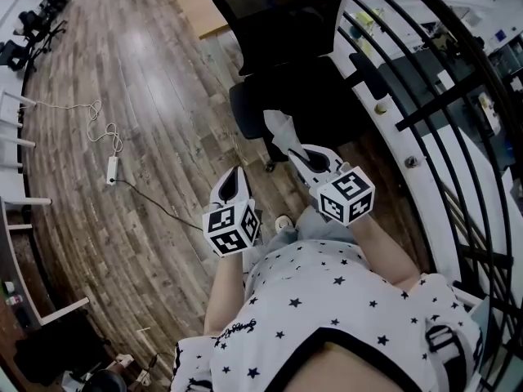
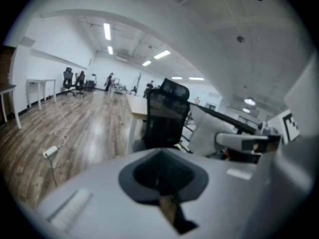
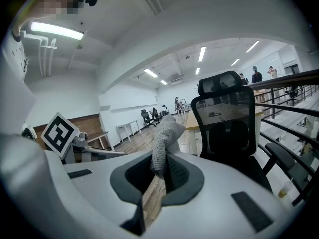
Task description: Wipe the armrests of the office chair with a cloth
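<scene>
Wood floor (image 1: 139, 96), chair (image 1: 286, 47); right hand-held gripper (image 3: 158, 173) pinching cloth (image 3: 164, 138), left hand-held gripper (image 2: 162, 178) seemingly closed

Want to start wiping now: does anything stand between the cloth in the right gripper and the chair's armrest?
Nothing visible does. The right gripper is shut on the cloth, raised in front of the office chair. In the right gripper view the armrest shows whole, with nothing in front of it.
</scene>
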Motion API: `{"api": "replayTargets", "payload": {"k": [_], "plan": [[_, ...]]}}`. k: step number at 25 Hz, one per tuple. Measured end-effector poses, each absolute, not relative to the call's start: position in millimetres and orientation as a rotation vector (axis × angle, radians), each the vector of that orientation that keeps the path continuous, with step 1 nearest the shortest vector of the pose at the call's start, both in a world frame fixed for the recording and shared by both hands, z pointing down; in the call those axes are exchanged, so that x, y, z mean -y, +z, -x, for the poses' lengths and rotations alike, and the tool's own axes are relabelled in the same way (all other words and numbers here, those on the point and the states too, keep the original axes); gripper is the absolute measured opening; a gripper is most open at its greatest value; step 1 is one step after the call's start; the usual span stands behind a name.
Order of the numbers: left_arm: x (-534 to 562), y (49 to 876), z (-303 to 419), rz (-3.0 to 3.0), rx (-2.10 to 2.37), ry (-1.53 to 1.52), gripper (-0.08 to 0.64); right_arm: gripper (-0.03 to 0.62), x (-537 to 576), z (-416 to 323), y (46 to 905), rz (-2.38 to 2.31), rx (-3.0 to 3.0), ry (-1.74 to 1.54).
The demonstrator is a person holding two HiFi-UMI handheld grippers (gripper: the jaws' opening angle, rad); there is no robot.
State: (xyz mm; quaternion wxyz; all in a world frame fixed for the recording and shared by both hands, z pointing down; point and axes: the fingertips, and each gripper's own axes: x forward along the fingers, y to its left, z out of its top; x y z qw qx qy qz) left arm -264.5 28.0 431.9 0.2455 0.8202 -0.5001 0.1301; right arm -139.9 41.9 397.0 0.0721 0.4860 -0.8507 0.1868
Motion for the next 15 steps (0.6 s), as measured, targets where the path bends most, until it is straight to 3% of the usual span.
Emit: {"api": "replayTargets", "payload": {"k": [15], "plan": [[42.4,455.4,269.8,-2.096,1.503,0.367,0.006,0.031,53.3,138.1,433.9,-1.208,2.561,0.564]]}}
